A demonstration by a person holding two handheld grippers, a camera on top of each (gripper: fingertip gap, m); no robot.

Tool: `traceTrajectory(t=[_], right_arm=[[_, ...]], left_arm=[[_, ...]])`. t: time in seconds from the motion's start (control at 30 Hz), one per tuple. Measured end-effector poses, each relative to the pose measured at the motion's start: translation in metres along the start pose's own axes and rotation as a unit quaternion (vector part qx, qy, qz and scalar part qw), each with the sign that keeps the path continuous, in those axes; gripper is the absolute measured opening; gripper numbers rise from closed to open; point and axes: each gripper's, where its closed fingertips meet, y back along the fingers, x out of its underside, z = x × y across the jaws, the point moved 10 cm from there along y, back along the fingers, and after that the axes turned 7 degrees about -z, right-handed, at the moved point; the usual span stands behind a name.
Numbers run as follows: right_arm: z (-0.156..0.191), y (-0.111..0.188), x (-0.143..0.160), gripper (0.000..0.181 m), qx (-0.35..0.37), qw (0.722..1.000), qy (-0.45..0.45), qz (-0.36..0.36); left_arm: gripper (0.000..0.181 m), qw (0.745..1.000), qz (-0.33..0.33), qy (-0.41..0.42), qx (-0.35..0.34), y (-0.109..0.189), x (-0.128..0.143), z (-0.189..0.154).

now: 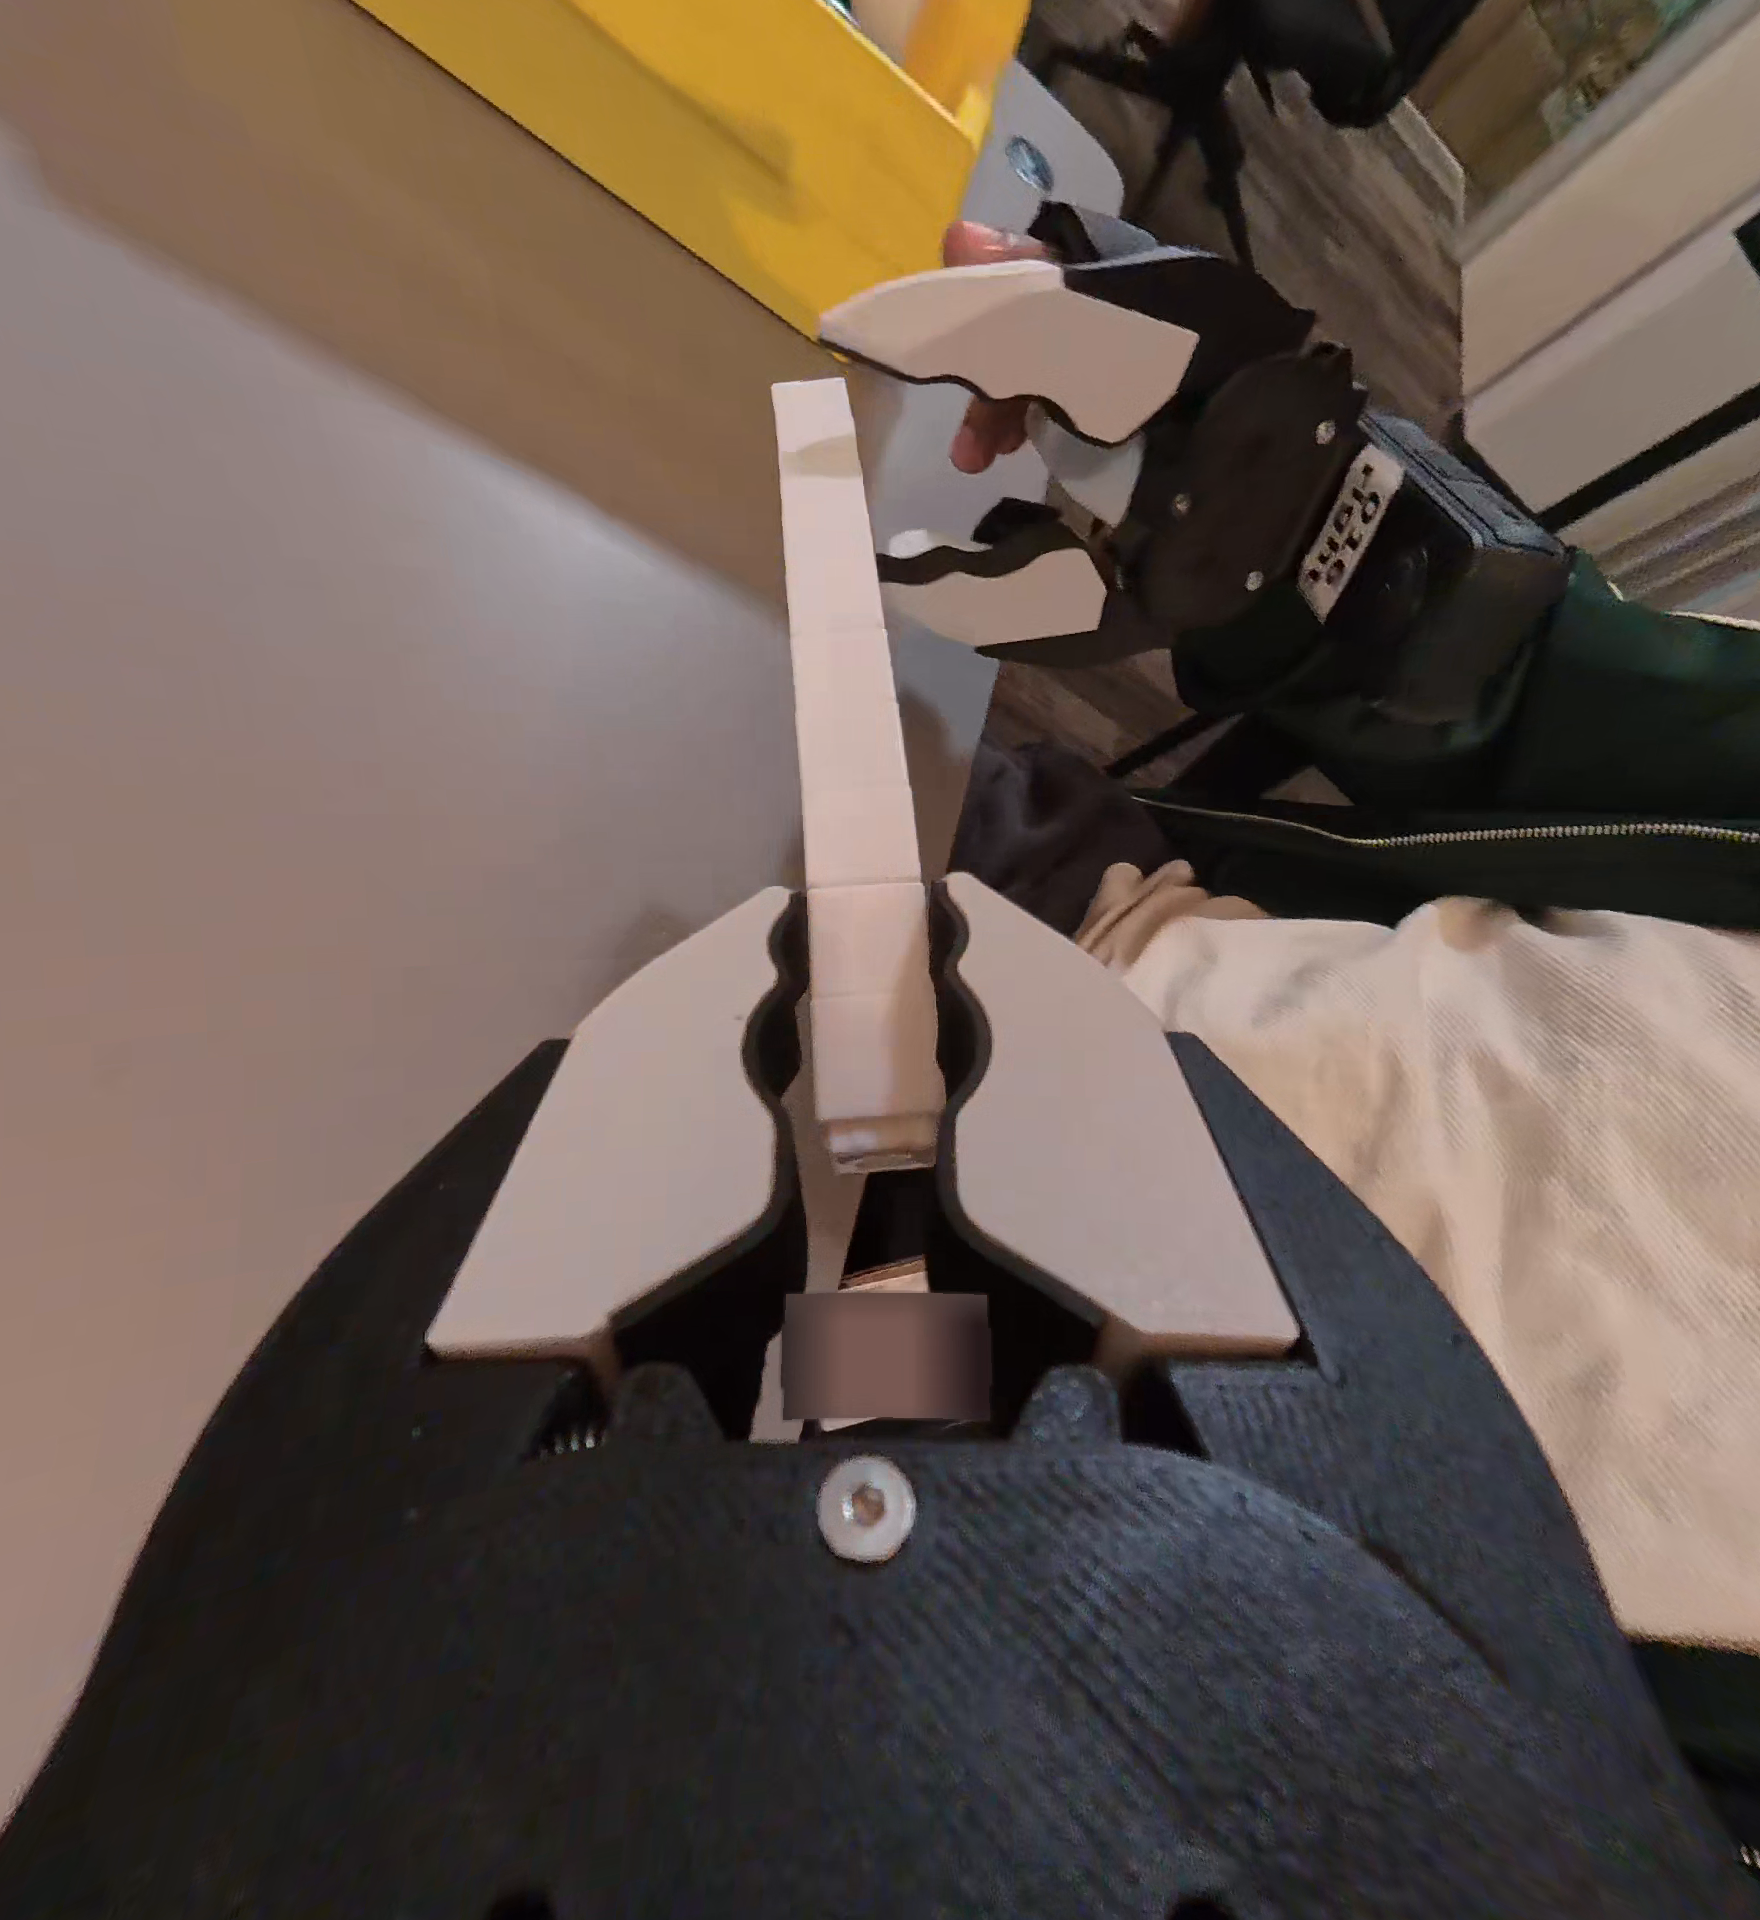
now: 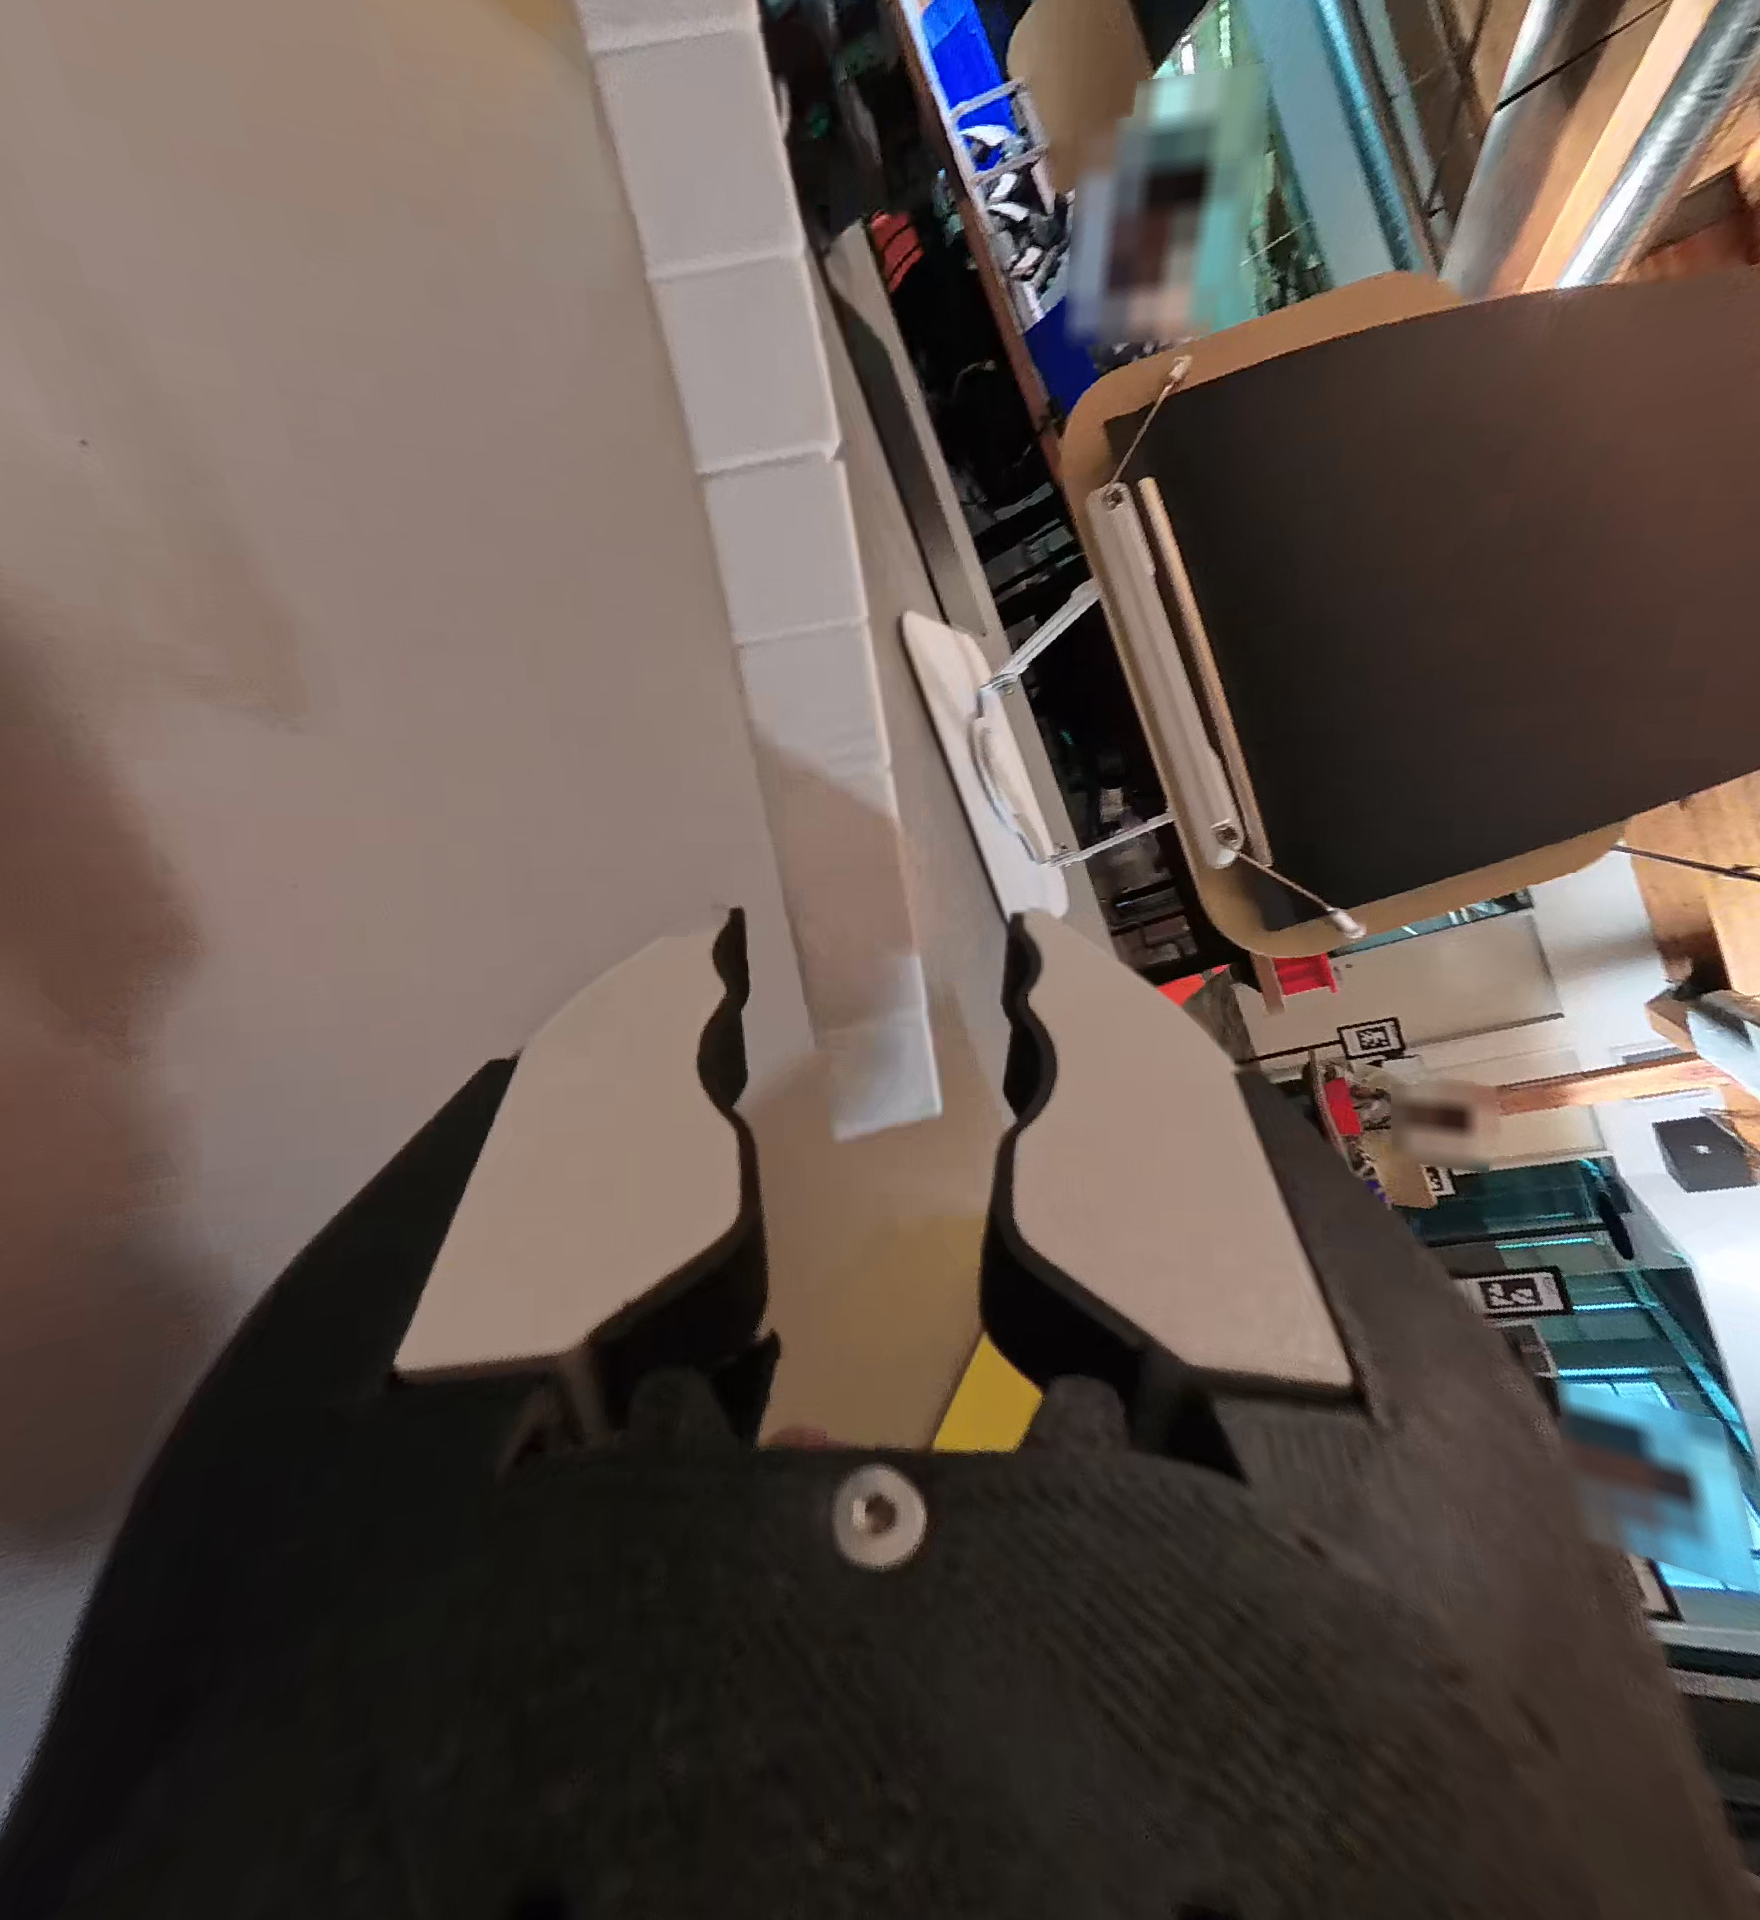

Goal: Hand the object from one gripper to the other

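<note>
A long white segmented bar sticks forward from my left gripper, which is shut on its near end. My right gripper comes in from the right at the bar's far end, held by a hand with a dark green sleeve. In the right wrist view, my right gripper is open and the bar runs away from it. The bar's end lies between the two fingers, with a gap on each side.
A yellow box stands on the pale table behind the bar. The person's cream trousers fill the right side. A black panel with a cardboard edge hangs to the right of the table edge. My right fingertips sit around 12 cm from my left ones.
</note>
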Motion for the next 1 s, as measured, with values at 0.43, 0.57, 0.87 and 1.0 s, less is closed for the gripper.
traceTrajectory(t=[0.43, 0.57, 0.87, 1.0], right_arm=[[-0.002, -0.001, 0.004, 0.023, -0.046, 0.991, -0.125, -0.011], [-0.02, 0.004, 0.015, 0.023, -0.056, 0.951, -0.296, -0.066], [-0.029, 0.008, 0.015, 0.023, -0.131, 0.796, -0.528, -0.266], [-0.021, -0.002, 0.001, 0.023, -0.176, 0.745, -0.564, -0.309]], left_arm=[[0.084, 0.991, -0.119, -0.024, 0.051, 0.012, -0.012, -0.011], [0.107, 0.952, -0.294, -0.074, 0.046, 0.038, -0.022, -0.014], [0.071, 0.887, -0.432, -0.085, 0.141, 0.019, -0.002, 0.005], [0.052, 0.878, -0.445, -0.113, 0.133, -0.014, 0.02, 0.004]])
